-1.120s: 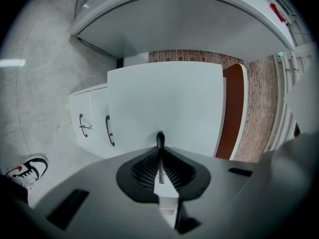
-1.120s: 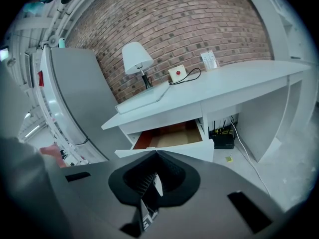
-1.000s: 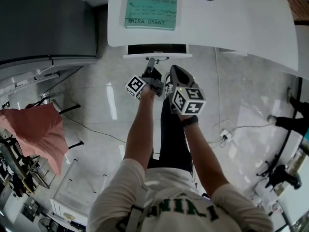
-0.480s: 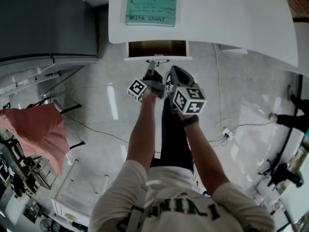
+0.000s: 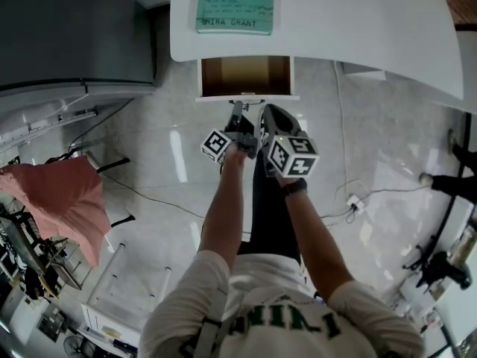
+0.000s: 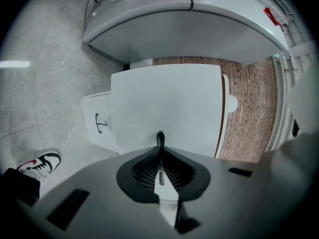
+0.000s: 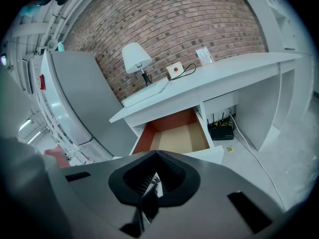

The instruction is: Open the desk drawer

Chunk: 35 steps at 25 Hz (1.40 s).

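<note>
White desk, drawer sticking out at its front edge. Forearms reach forward side by side. Left tongs level, pinched on the drawer handle; right tongs tilted down, closed, empty. Left gripper view just gets the white front, right gripper view the brown inside.

drawer rear hidden under desk, book cut off at top
</note>
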{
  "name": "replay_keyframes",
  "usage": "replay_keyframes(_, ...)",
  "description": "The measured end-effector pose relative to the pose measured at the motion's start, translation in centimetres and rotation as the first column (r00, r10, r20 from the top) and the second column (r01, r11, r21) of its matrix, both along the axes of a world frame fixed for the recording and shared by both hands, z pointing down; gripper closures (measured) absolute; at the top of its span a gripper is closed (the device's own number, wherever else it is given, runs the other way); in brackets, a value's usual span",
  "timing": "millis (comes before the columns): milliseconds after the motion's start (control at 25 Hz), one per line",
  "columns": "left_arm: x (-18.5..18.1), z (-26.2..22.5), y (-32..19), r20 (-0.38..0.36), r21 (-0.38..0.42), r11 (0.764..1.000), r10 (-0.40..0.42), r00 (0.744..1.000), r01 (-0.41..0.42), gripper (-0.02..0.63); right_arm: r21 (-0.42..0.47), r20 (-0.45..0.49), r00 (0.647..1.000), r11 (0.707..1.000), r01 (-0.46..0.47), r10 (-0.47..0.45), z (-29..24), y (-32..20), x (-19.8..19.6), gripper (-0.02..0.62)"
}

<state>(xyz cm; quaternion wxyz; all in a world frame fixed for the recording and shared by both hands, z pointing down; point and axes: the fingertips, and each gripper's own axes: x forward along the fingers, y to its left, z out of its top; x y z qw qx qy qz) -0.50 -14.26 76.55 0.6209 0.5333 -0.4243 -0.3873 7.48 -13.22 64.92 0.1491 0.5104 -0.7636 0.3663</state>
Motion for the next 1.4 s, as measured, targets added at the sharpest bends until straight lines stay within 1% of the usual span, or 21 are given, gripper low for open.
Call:
replay_keyframes(320,0.5,0.1,1.8,-0.019,-0.005,1.000,-0.002,1.000,0.002,0.591,0.006,0.004,1.000,1.000,-0.003,0.003,-0.1,0.1,0.2,0.592)
replay_keyframes(440,0.9,0.2,2.9,-0.037,-0.028,0.999,-0.015,0.999,0.014,0.591,-0.001,0.004,1.000,1.000,-0.009,0.009,-0.1,0.6,0.4,0.592)
replay_keyframes(720,1.0,0.7,5.1,-0.043,-0.060,0.998,-0.032,0.999,0.029,0.591,0.001,-0.004,1.000,1.000,-0.031,0.031,-0.3,0.7,1.3,0.592)
replay_keyframes(840,1.0,1.8,6.5,-0.032,-0.092,0.995,-0.032,0.999,0.029,0.591,0.003,-0.008,0.999,0.999,-0.038,0.038,-0.3,1.1,1.7,0.592)
replay_keyframes(960,0.8,3.6,7.2,-0.002,-0.135,0.991,-0.013,1.000,0.013,0.592,-0.002,-0.009,0.999,0.999,-0.043,0.043,0.0,1.6,2.0,0.592)
replay_keyframes(1040,0.8,5.0,7.5,0.016,-0.171,0.985,0.001,1.000,0.002,0.592,-0.004,-0.011,0.999,0.999,-0.043,0.043,0.3,1.9,2.2,0.592)
replay_keyframes(1200,0.7,7.3,7.9,0.026,-0.231,0.973,0.012,1.000,-0.006,0.592,-0.008,-0.007,0.999,0.999,-0.045,0.045,1.1,2.7,2.5,0.592)
replay_keyframes(1400,0.9,7.8,7.8,0.024,-0.201,0.980,0.013,1.000,-0.008,0.592,-0.015,-0.013,0.999,0.999,-0.043,0.043,2.1,3.6,3.3,0.592)
